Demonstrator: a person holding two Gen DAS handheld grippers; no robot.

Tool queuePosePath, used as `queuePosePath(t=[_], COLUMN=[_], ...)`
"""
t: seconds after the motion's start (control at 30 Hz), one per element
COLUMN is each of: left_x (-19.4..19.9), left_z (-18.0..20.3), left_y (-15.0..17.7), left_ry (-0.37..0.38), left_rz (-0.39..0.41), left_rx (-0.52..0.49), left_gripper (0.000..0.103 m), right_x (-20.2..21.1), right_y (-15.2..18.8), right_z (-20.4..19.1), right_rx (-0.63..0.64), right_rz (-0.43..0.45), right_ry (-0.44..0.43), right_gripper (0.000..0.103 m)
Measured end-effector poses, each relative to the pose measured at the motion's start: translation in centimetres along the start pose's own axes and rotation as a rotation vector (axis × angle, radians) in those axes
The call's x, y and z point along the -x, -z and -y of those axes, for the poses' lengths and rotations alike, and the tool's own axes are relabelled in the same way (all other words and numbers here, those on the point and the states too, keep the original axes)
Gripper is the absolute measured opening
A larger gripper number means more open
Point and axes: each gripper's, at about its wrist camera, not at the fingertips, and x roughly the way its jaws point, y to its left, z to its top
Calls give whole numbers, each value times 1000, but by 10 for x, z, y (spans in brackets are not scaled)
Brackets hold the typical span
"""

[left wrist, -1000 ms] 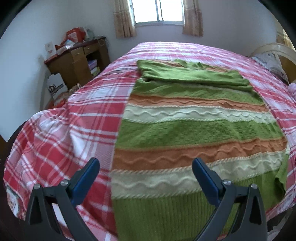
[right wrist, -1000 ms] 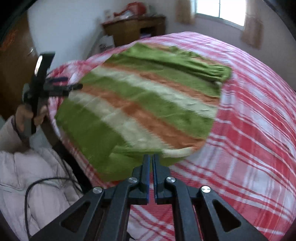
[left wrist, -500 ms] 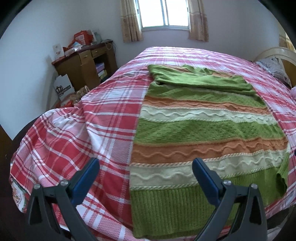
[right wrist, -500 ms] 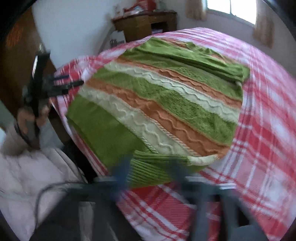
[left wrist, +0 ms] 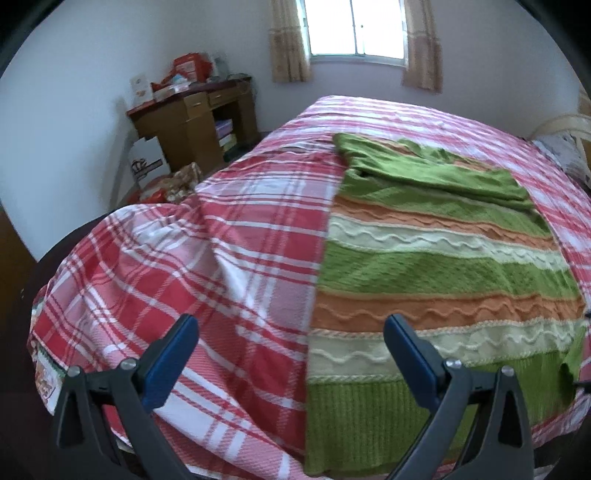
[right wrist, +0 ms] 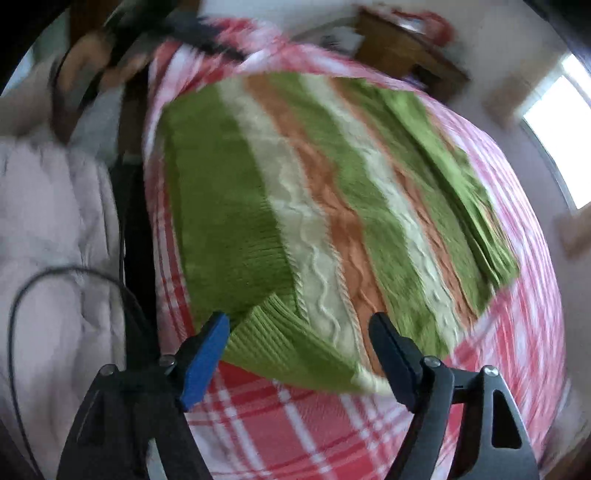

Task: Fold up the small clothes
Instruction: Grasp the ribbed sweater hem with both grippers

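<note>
A striped green, orange and cream knit sweater [left wrist: 436, 266] lies flat on the red plaid bedspread [left wrist: 221, 266], its green sleeves folded across the far end. Its near right hem corner is turned up over itself [right wrist: 291, 343]. My left gripper [left wrist: 291, 343] is open and empty, above the bed's near edge at the sweater's left side. My right gripper [right wrist: 299, 339] is open, its jaws standing either side of the turned-up hem corner; the sweater [right wrist: 332, 192] fills that blurred view.
A wooden desk [left wrist: 195, 118] with clutter stands by the far-left wall under a window [left wrist: 356, 29]. Boxes and bags [left wrist: 159, 173] lie on the floor beside the bed. A pale padded jacket [right wrist: 55, 258] and a cable are at the right view's left.
My right gripper has opened and let go of the hem corner, then swung to face along the sweater. My left gripper has drifted left and back, staying open.
</note>
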Motion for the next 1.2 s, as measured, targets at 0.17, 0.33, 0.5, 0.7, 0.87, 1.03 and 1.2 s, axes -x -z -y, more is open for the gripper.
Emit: queuePosePath(t=[0.17, 0.33, 0.5, 0.7, 0.87, 1.03, 1.2], left_x=[0, -4, -7, -5, -2, 2, -16], left_z=[-13, -24, -35, -53, -53, -40, -40], left_y=[0, -3, -8, -16, -17, -12, 9], left_ry=[-31, -39, -58, -48, 39, 150, 255], left_rz=[-1, 2, 10, 29, 48, 56, -84], left_rx=[16, 42, 58, 82, 19, -118, -79], left_gripper=[102, 102, 102, 102, 102, 102, 102], right_x=[-21, -2, 37, 28, -11, -23, -4], right_y=[9, 23, 42, 94, 109, 110, 113], right_z=[1, 3, 58, 143, 145, 138, 134], right_rx=[-48, -131, -506, -1002, -1103, -1131, -1114], right_rz=[-80, -61, 191, 352, 328, 332, 425], right_ry=[-112, -118, -166, -82, -91, -81, -61], right_gripper=[53, 13, 12, 8, 6, 6, 6])
